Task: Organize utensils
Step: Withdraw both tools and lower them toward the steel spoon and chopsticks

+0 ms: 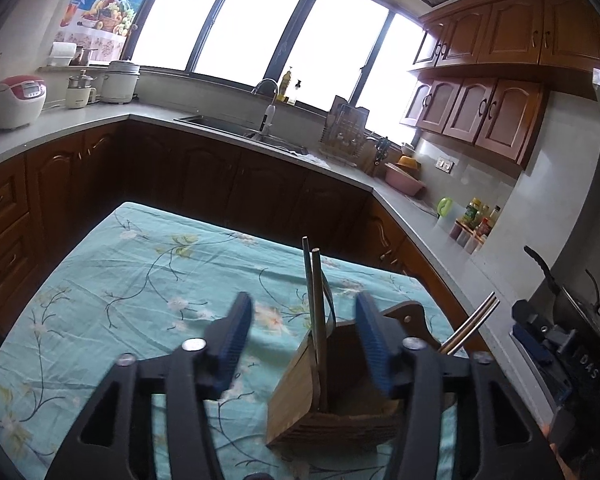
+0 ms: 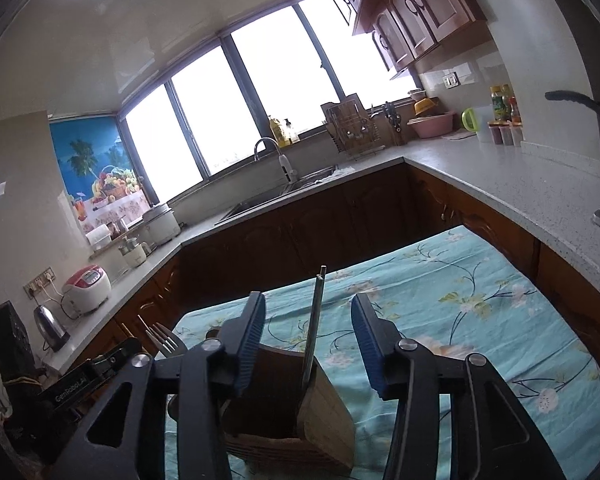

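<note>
Chopsticks of dark wood (image 1: 315, 300) stand almost upright in the slatted wooden utensil box (image 1: 300, 400) on your floral turquoise worktop (image 1: 140, 280), just ahead between the spread fingers of your empty left tool (image 1: 304, 336), while your right tool (image 2: 308, 340), also open and empty, faces the same box.

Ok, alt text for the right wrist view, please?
The open right gripper hovers over a wooden utensil holder with chopsticks standing in it, on a floral blue tablecloth. A fork shows at left; kitchen counters behind.
</note>
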Available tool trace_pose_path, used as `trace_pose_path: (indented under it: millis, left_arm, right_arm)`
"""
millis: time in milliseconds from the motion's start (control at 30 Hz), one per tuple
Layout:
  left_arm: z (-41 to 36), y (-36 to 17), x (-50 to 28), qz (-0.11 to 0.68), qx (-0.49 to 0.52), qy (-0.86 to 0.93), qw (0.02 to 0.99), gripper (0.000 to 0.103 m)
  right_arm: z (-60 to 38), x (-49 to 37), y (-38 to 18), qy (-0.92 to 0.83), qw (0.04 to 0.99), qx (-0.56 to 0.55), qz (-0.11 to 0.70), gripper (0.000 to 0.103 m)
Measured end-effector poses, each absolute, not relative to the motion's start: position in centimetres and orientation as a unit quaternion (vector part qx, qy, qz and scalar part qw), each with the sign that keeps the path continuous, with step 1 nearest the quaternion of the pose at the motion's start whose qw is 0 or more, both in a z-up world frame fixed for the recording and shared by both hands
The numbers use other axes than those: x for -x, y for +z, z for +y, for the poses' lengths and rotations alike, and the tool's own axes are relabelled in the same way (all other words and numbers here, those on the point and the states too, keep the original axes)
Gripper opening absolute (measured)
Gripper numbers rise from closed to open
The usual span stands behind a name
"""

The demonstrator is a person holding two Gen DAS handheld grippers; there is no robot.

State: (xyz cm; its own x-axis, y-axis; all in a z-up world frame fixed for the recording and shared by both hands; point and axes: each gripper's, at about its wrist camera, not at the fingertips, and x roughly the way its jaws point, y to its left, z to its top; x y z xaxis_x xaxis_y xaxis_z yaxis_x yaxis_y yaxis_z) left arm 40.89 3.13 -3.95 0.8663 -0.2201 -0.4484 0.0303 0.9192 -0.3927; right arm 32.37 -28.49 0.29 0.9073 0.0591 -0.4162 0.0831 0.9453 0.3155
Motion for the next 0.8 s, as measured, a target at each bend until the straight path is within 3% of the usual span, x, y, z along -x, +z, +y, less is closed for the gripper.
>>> trace_pose_path:
  millis: [33, 67, 267, 467, 800]
  left_arm:
    - [3.3, -3.9, -40.5, 0.251, 0.192, -0.064, 0.947, 0.074]
    - [3.4, -4.0, -40.2, 0.25, 0.194, -0.062, 0.947, 0.079]
    - [3.9, -4.1, -38.6, 0.266, 0.197, -0.062, 0.941, 0.079]
    - [4.7, -3.7, -36.2, 0.287, 0.19, -0.048, 0.938, 0.081]
    - [6.1, -3.3, -31.1, 0.308, 0.196, -0.038, 0.93, 0.081]
  right_arm:
    - [-28.5, -32.2, 0.4, -0.004, 0.962, -0.168, 0.213, 0.066]
    - [-28.6, -32.0, 0.4, -0.002, 0.962, -0.171, 0.211, 0.072]
    - [-28.5, -30.7, 0.7, 0.004, 0.962, -0.174, 0.21, 0.086]
    - [-28.4, -28.8, 0.8, 0.002, 0.962, -0.163, 0.219, 0.091]
    - [-28.3, -24.5, 0.0, -0.005, 0.956, -0.164, 0.244, 0.091]
